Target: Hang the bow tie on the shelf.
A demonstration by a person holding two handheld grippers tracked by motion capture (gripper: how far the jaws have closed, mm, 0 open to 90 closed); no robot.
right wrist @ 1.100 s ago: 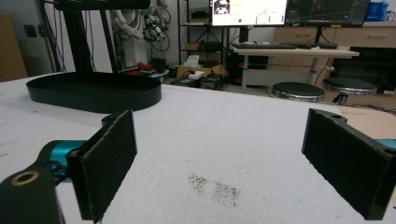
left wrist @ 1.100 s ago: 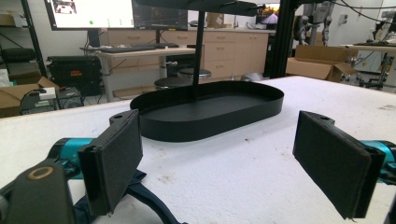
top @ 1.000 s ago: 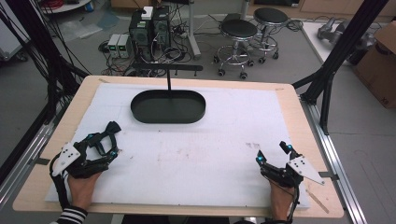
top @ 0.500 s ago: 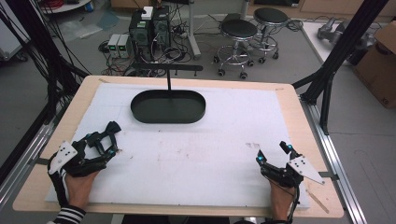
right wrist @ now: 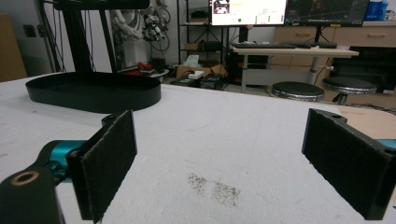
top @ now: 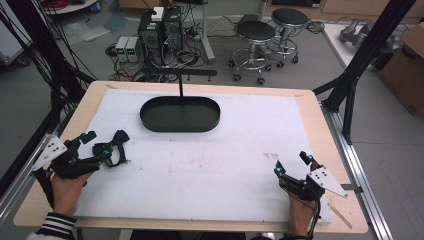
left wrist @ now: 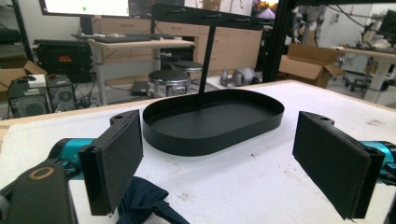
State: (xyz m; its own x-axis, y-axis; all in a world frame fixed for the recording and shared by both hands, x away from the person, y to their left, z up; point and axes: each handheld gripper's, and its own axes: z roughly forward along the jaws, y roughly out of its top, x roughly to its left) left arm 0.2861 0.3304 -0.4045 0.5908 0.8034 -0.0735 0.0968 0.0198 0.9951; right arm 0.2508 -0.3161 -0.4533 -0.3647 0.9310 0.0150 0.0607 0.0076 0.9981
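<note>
While both stayed released on the white worktop (top: pixel 210 165), the left tool (top: pixel 106 142) sat at eight o'clock and the right tool (top: pixel 293 164) at five o'clock, well apart from the black oval tray (top: pixel 180 114) at twelve o'clock.

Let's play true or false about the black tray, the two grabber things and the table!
1. The black oval tray has something in it. False: nothing lies in it.
2. The left hand-held gripper has its jaws wide apart. True.
3. The right hand-held gripper grips a cloth. False: its jaws are open, with nothing between them.
4. A thin black post rises at the tray's far edge. True.
5. The white mat has a dirty smudge. True.
</note>
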